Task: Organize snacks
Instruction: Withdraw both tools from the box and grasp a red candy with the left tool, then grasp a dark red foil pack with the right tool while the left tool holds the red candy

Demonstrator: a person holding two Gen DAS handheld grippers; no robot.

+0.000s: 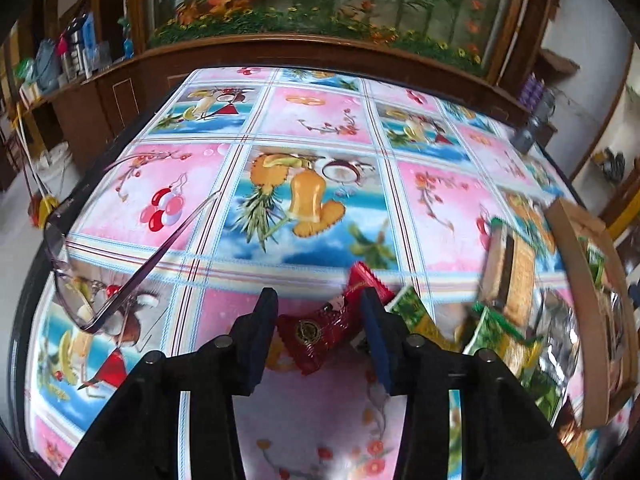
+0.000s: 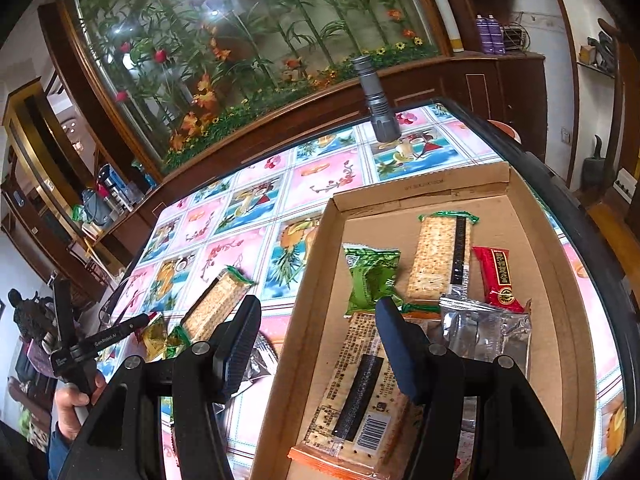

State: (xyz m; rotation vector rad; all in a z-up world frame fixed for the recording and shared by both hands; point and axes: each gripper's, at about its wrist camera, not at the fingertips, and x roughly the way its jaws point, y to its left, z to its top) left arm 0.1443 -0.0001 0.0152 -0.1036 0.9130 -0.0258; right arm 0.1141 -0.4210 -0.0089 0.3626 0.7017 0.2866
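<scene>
A red snack packet (image 1: 316,330) lies on the flowered tablecloth in the left wrist view. My left gripper (image 1: 320,314) straddles it, both pads against its sides. Green packets (image 1: 412,308), a cracker packet (image 1: 514,276) and a silver packet (image 1: 558,328) lie just to its right. In the right wrist view my right gripper (image 2: 316,344) hangs open and empty over the left wall of a cardboard box (image 2: 440,196). The box holds a long cracker packet (image 2: 360,400), a green packet (image 2: 372,280), another cracker packet (image 2: 438,256), a red packet (image 2: 500,280) and a silver packet (image 2: 486,332).
Eyeglasses (image 1: 80,264) rest near the table's left edge. A grey flashlight (image 2: 376,96) stands at the far end. Outside the box lie a cracker packet (image 2: 218,304) and small packets (image 2: 160,340). A person's hand (image 2: 76,404) holds the other gripper's handle. A wooden cabinet runs behind.
</scene>
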